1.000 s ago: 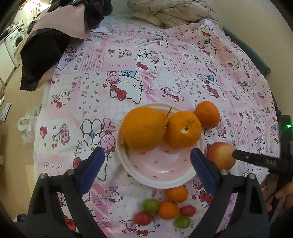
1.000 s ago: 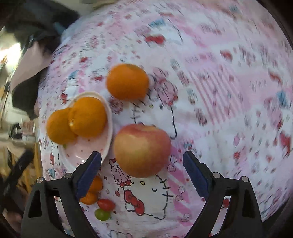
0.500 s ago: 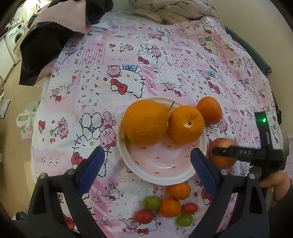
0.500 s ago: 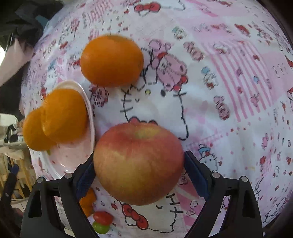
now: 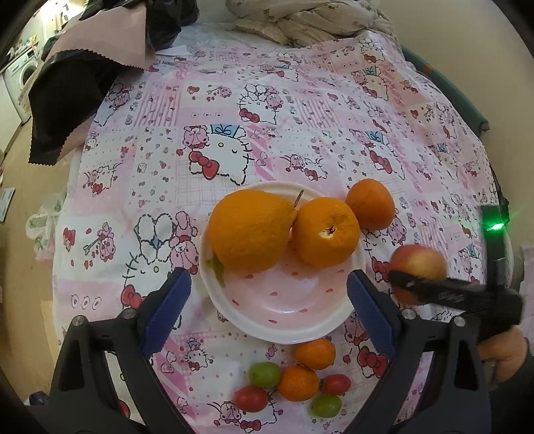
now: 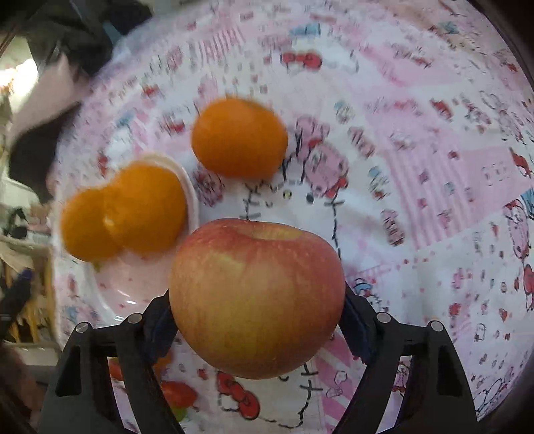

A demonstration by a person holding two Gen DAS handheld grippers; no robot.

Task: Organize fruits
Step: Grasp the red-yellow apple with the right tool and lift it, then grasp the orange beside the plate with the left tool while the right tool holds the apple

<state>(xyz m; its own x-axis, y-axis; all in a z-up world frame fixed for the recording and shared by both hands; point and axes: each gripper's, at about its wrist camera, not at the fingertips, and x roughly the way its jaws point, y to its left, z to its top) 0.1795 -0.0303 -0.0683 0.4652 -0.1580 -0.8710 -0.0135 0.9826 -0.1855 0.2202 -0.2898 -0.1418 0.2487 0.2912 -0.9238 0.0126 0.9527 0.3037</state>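
Observation:
A red-yellow apple (image 6: pixel 257 293) sits between the blue pads of my right gripper (image 6: pixel 257 320), whose jaws are closing on it and touch both its sides. The left wrist view has the same apple (image 5: pixel 419 258) just right of the pink plate (image 5: pixel 287 300), with one black finger across it. On the plate lie a large pear-shaped citrus (image 5: pixel 248 230) and an orange (image 5: pixel 325 232). A smaller orange (image 5: pixel 368 203) rests on the cloth by the plate's far right rim. My left gripper (image 5: pixel 267 278) hovers open over the plate's near half, holding nothing.
Small mandarins (image 5: pixel 315 354), green (image 5: pixel 265 374) and red (image 5: pixel 250 397) little fruits cluster near the plate's front. Dark and pink cloths (image 5: pixel 83 86) drape the far left corner; crumpled fabric (image 5: pixel 310 23) lies at the far edge. A person's hand (image 5: pixel 500 354) grips the right tool.
The right gripper came down around the apple and its jaws narrowed onto it; the apple now fills the gap, sharp against a blurred cloth. The left gripper stayed put.

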